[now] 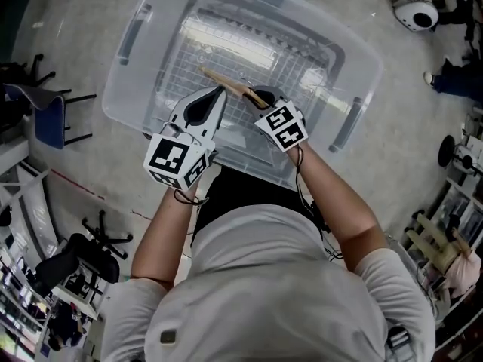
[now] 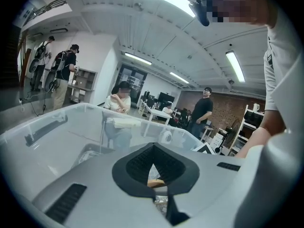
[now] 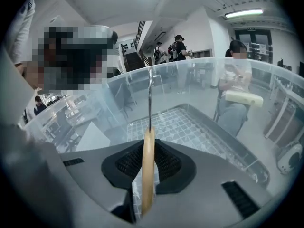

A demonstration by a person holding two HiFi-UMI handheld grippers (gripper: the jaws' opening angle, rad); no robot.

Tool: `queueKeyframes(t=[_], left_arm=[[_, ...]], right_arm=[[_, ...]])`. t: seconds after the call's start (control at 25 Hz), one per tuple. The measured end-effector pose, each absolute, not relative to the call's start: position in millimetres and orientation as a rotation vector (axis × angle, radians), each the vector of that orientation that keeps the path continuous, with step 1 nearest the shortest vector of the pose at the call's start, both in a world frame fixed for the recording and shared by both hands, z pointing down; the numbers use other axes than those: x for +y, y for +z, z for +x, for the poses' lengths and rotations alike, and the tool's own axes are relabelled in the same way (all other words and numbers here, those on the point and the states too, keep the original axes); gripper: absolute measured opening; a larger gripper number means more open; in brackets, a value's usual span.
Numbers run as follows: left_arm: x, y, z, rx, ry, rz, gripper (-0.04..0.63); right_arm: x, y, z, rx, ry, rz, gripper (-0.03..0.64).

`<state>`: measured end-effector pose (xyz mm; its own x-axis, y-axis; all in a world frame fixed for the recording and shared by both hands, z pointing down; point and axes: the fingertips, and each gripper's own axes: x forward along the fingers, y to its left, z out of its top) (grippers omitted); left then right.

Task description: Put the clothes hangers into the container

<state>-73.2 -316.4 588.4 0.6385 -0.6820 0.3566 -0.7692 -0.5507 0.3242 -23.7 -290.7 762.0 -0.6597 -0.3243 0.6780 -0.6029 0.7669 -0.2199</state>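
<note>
Now your right hand-held gripper [image 3: 148, 172] is clamped on the light wooden clothes hanger [image 1: 213, 75], whose long axis slants away to your left, its metal hook [image 3: 150, 99] standing up beyond the jaws. Your left hand-held gripper [image 2: 154, 174], jaws drawn nearly together, seems to nip the same wood further along. Both hang directly over the clear plastic container [image 1: 124, 89], so the way in is straight down.

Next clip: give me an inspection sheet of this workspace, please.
Surface: grey floor, no table.
Job's things: clear container on the floor, looks empty; one wooden hanger held over it.
Clutter: nothing seen by the container.
Grippers: right gripper shut on the hanger; left gripper seems shut on its other part.
Cables: black cable along the right wrist.
Surroundings: blue chair; people beyond.
</note>
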Motion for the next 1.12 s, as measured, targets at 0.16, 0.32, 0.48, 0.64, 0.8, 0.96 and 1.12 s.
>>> queueKeyframes(t=[0.16, 0.32, 0.48, 0.64, 0.8, 0.96, 1.12], left_arm=[[-323.4, 595.2, -70.2, -1.141, 0.261, 2.406, 0.017], [-326.3, 598.7, -63.9, -1.128, 0.259, 2.405, 0.017], [-326.9, 603.5, -58.3, -1.114, 0.265, 2.401, 0.017], [-327.9, 609.1, -55.7, -1.106, 0.274, 2.393, 0.017], [-325.9, 608.6, -51.9, -1.093, 0.272, 2.396, 0.017], [-316.0, 605.0, -53.6, -1.086, 0.263, 2.407, 0.017], [-321.2, 602.3, -49.6, -1.077, 0.259, 2.418, 0.017]], right_arm=[[-289.5, 783.8, -19.3, -2.283, 0.598, 0.682, 0.072], [-287.1, 802.2, -12.9, -2.221, 0.633, 0.683, 0.088], [-292.1, 804.8, -8.9, -2.212, 0.651, 0.712, 0.094], [-298.6, 803.4, -5.9, -2.214, 0.631, 0.748, 0.117], [-303.1, 803.1, 1.3, -2.191, 0.622, 0.8, 0.158], [-302.2, 801.6, 7.9, -2.161, 0.613, 0.862, 0.181], [-315.3, 799.5, 24.6, -2.123, 0.625, 0.933, 0.186]])
